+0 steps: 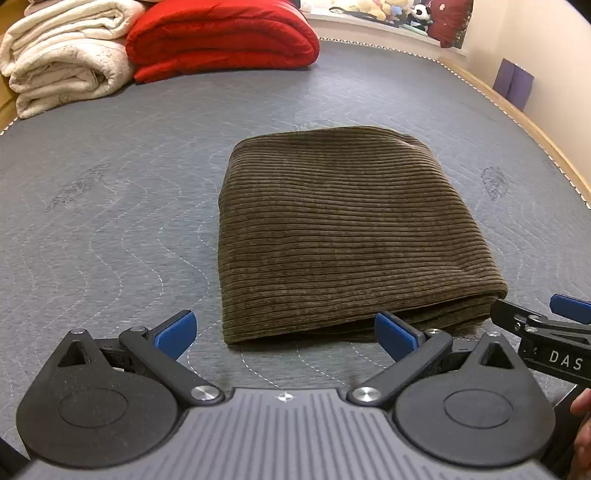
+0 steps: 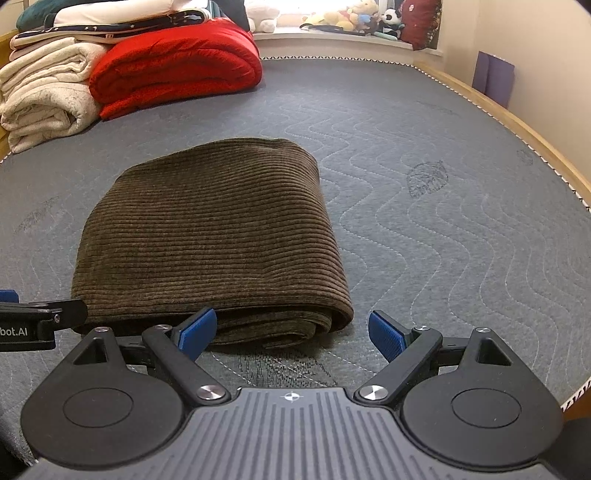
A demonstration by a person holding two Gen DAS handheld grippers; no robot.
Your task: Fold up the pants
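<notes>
The brown corduroy pants lie folded into a compact rectangle on the grey quilted mattress; they also show in the right wrist view. My left gripper is open and empty, just in front of the pants' near edge, towards its left corner. My right gripper is open and empty at the near right corner of the pants, where the stacked layers show. The right gripper's tip shows at the right edge of the left wrist view.
A folded red blanket and a cream blanket are stacked at the mattress's far left. A wooden bed frame edge runs along the right. Plush toys sit on the far sill. A purple item leans on the wall.
</notes>
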